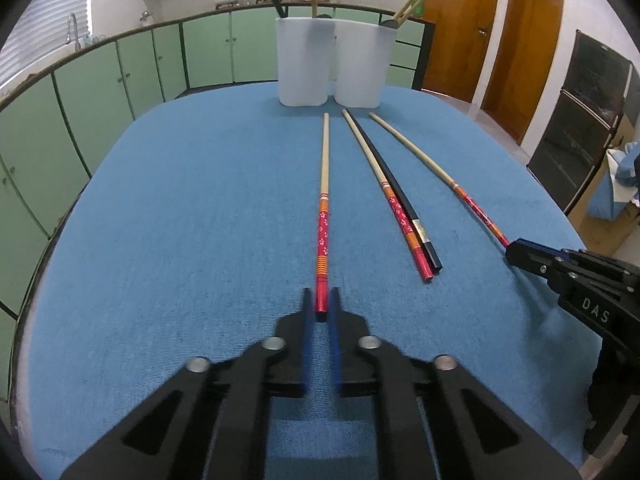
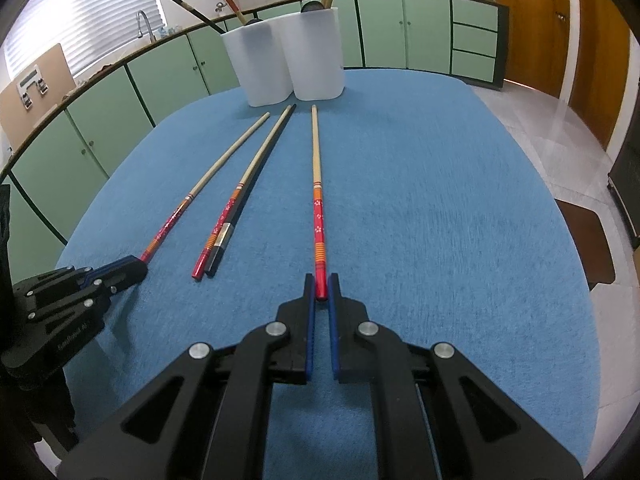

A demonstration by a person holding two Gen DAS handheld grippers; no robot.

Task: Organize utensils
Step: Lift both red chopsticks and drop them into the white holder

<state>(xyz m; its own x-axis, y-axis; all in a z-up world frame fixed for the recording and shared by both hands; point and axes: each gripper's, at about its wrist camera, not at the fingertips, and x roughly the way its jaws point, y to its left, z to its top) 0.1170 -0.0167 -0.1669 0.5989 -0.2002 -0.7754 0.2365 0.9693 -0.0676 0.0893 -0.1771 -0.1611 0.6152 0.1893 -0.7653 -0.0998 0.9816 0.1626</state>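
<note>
On the blue tablecloth (image 1: 180, 240), four chopsticks are lying in a fan with their tips toward two white holders (image 1: 332, 60) standing side by side at the far edge.

The left gripper (image 1: 321, 300) is closing narrowly around the red end of the leftmost chopstick (image 1: 324, 208), its blue-lined fingers (image 1: 307, 320) sitting on either side of the stick. Whether they are actually pressing it, I cannot tell.

To its right, a red-handled chopstick (image 1: 394, 204) and a black chopstick (image 1: 404, 200) are lying touching along their length, untouched by either tool.

Farther right, the right gripper (image 2: 321, 288) is likewise sitting narrow around the red end of the rightmost chopstick (image 2: 317, 184); grip is not certain there either.

The holders are already carrying several utensils, handles sticking up.
</note>
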